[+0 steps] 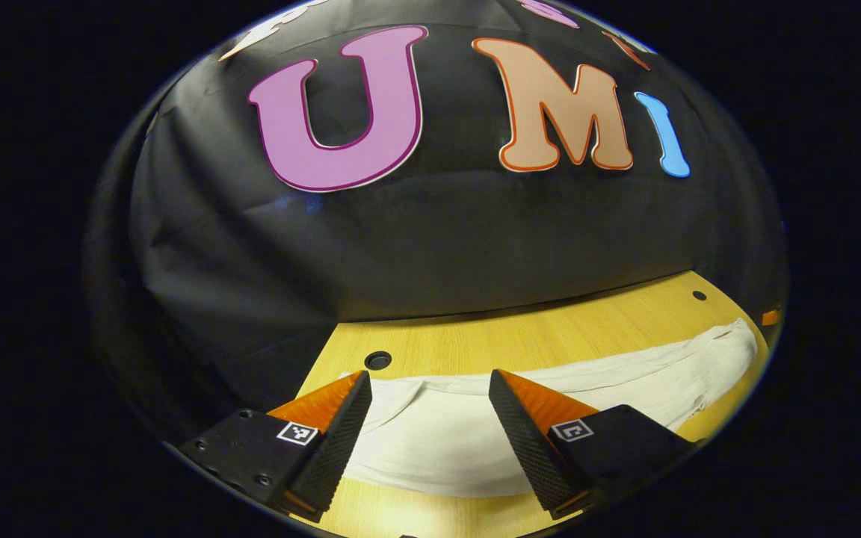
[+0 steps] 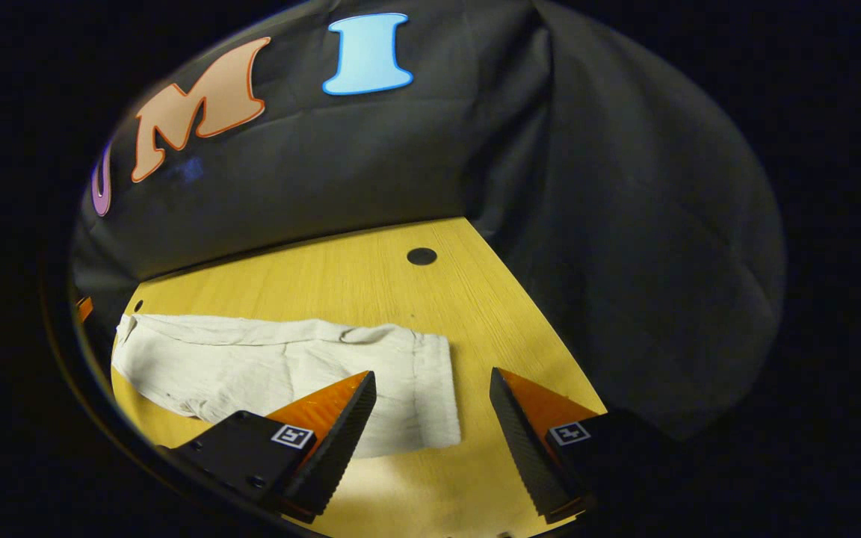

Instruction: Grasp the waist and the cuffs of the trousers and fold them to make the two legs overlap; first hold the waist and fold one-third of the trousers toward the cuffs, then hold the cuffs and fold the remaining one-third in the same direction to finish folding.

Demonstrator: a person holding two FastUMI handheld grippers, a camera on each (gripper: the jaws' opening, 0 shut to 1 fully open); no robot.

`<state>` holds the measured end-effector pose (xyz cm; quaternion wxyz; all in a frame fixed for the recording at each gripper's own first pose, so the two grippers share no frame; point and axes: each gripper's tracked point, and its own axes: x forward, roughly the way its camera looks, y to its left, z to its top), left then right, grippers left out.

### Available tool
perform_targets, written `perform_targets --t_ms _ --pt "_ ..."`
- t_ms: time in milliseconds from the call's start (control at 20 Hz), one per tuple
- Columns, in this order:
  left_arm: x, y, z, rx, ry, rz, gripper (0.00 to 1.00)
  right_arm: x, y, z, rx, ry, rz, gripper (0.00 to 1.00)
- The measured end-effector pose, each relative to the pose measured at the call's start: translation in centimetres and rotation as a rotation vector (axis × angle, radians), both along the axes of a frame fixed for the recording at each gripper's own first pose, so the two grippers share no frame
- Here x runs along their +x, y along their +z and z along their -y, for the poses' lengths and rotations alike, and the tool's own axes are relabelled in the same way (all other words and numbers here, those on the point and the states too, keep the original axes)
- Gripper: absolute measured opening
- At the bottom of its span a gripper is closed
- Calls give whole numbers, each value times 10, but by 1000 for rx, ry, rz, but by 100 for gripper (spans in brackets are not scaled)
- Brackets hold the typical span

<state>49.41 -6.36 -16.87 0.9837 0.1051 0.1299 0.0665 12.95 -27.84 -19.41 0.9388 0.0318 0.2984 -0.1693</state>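
the trousers (image 1: pixel 550 388) lie flat on the yellow wooden desk (image 2: pixel 371 276), stretched out lengthwise in a long pale strip, and they already look narrow, as if the two legs lie one over the other, though i cannot tell that for sure. in the left gripper view one end of the cloth sits right under the left gripper (image 1: pixel 430 418), whose jaws stand wide apart with nothing between them, hovering over the fabric and not yet pinching it. in the right gripper view the other end, with a straight hemmed edge, lies below and slightly to the left of the right gripper (image 2: pixel 430 418); its jaws are also spread wide and hold nothing, with one finger over the cloth and the other over bare desk. which end is the waist and which the cuffs i cannot tell.

my guess is that a grasp comes next. the risk lies on the right side: the jaws straddle the hem edge, so closing there might catch only a thin lip of cloth, or just the top layer, and it could slip out on lifting. thin, limp fabric like this may also drag and wrinkle if one end rises before the other.
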Motion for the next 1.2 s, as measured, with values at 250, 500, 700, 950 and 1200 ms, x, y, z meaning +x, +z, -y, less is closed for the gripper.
perform_targets --t_ms 250,500,700,950,1200 --pt "1 7 9 -10 -7 -2 97 -13 -47 4 125 -34 -41 92" --pt "0 10 13 -16 -15 -7 96 -11 -78 2 259 -80 -39 92" --pt "4 10 16 -3 -19 -10 97 -9 -91 -1 331 -78 -40 94" --pt "4 10 20 0 -23 -7 97 -6 -99 -9 373 -47 -57 58" --pt "4 6 30 -37 -30 -15 96 -7 -106 -12 352 -26 -85 41"
